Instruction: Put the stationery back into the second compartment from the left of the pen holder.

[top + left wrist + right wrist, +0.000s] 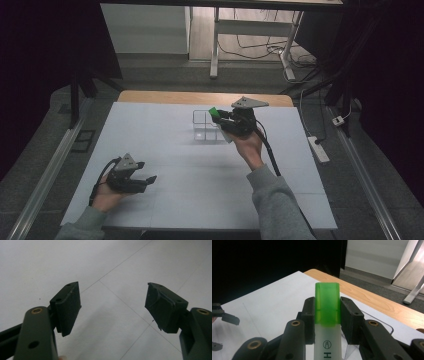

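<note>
Fingers of R gripper (pixel 327 315) clamp green-capped highlighter (pixel 327 302) over clear box (pixel 207 126); L gripper (pixel 113 308) fingers wide apart, empty.

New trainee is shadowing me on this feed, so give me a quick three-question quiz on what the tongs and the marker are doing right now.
1. True or false: the left tongs are shut on something.
2. What do the right tongs hold? A) a green-capped translucent highlighter marker B) a red metal spoon C) nothing
3. Fill in: the clear plastic compartment box stands on the ____ table cover.

Key
1. False: their jaws stand wide apart over the white foam table cover, with nothing between them.
2. A: the highlighter marker is clamped just below its green cap, cap pointing away from the hand.
3. White.
</note>
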